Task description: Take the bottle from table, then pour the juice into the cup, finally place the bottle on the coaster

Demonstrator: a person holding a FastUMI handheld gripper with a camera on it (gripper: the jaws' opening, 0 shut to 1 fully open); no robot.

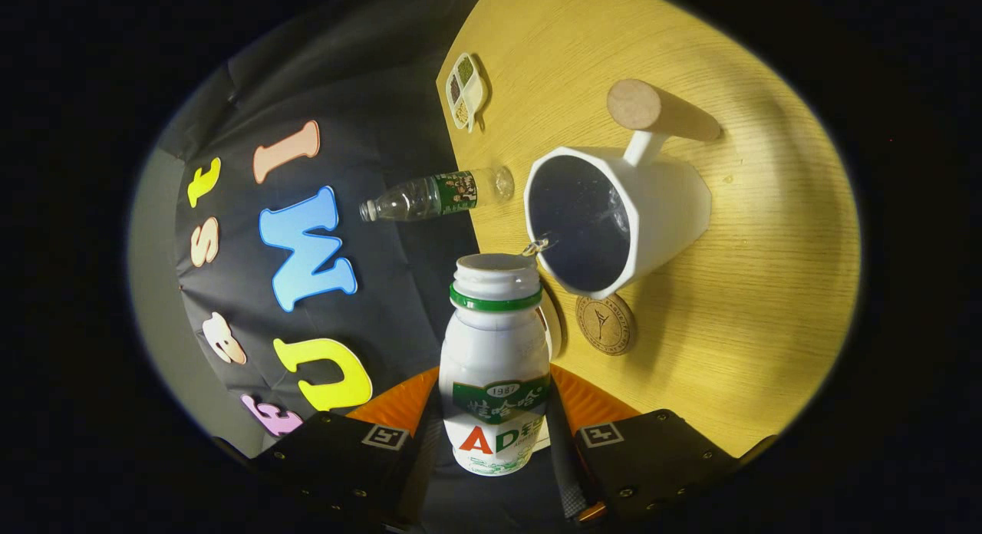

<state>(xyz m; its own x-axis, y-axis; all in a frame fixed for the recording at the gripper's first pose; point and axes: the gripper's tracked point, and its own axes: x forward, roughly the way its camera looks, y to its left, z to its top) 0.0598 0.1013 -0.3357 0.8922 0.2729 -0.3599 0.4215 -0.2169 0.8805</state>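
Gripper view: gripper (495, 434) clamped on white bottle (495, 365), both fingers pressed against its sides, cap off, mouth tipped toward white cup (614, 212). Small stream of clear liquid (535, 247) falling from bottle mouth over cup rim. Round coaster (605, 324) just beside cup, near table (752, 311) edge. Farther along that edge, clear plastic bottle (437, 196); at far corner, small divided dish (463, 90). Beyond cup, touching its handle, a cork-topped cylinder (660, 110).

wall: black cloth (383, 135) hung behind, pretty wrinkly
table: light wood-grain top (752, 304), lit warm
floor: couldn't tell
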